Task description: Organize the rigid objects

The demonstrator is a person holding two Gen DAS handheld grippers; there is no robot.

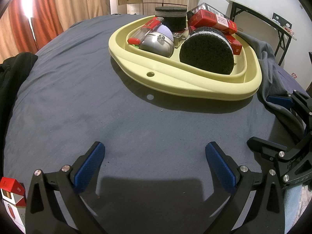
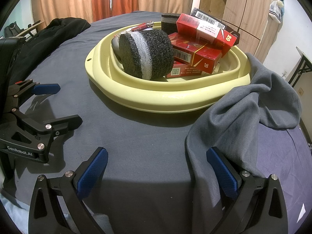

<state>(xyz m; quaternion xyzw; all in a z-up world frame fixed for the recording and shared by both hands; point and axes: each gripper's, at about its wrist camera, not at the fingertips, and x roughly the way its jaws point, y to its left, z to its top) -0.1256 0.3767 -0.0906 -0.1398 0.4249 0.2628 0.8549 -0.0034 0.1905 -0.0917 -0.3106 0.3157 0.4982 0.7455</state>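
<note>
showing only from the left wrist, a cigarette pack (image 1: 11, 197) beside the left gripper (image 1: 155, 167).

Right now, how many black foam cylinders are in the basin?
2. One foam cylinder lies on its side at the front of the yellow basin. The other stands upright at the back, beside the red boxes. More could be hidden under the pile.

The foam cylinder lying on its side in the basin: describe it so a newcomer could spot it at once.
Start at the pale yellow basin on the dark blue bedsheet. At its near edge lies a black foam cylinder, tipped on its side against the red cigarette boxes. A white foam band around its middle and its tipped pose set it apart from the second foam block, upright at the back.
</note>
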